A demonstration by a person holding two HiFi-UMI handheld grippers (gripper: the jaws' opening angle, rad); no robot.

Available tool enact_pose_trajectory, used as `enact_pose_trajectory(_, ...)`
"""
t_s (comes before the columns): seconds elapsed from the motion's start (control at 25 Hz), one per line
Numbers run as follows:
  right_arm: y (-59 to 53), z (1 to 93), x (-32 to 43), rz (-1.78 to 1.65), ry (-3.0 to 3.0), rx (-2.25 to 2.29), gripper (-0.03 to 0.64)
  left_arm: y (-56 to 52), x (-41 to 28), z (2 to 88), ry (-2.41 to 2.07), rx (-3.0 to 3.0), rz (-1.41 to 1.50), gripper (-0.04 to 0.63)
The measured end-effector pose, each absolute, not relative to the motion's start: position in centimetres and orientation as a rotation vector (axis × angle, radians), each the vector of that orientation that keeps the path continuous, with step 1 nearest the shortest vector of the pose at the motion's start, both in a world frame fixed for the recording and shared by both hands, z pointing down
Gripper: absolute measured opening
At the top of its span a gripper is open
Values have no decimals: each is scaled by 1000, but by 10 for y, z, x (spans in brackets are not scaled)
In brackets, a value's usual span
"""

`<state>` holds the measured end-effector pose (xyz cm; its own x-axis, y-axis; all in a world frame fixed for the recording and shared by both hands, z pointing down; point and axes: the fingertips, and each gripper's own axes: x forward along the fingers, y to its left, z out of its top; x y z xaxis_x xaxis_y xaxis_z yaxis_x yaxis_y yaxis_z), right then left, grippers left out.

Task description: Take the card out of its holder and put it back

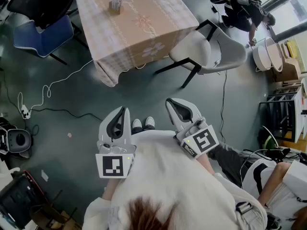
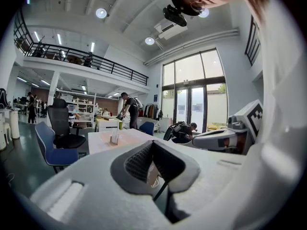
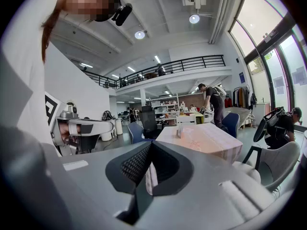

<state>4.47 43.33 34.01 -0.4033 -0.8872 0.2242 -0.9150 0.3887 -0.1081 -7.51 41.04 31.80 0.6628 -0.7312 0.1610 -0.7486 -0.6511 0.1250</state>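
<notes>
Two grippers are held close to the person's chest in the head view, both pointing away from the body over the floor: the left gripper (image 1: 124, 109) and the right gripper (image 1: 169, 101) each have their jaw tips brought together, with nothing between them. Well apart from both, the card holder (image 1: 115, 4) stands upright near the far edge of the table (image 1: 158, 18), which is covered with a patterned cloth; the card itself is too small to make out separately. A blue chair (image 1: 41, 37) stands at the table's left, a white chair (image 1: 206, 49) at its right. In the left gripper view, the jaws meet at the tips around an empty hollow, and the card holder shows far beyond them on the table. In the right gripper view, the jaws likewise meet tip to tip on nothing, with the table and card holder far ahead.
</notes>
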Motion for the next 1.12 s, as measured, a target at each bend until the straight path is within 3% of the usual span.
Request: enact_pose_trajectory(1.12,462,343,114,389,-2577,1712,-2,434,-20,331,-1166,2658,142,0)
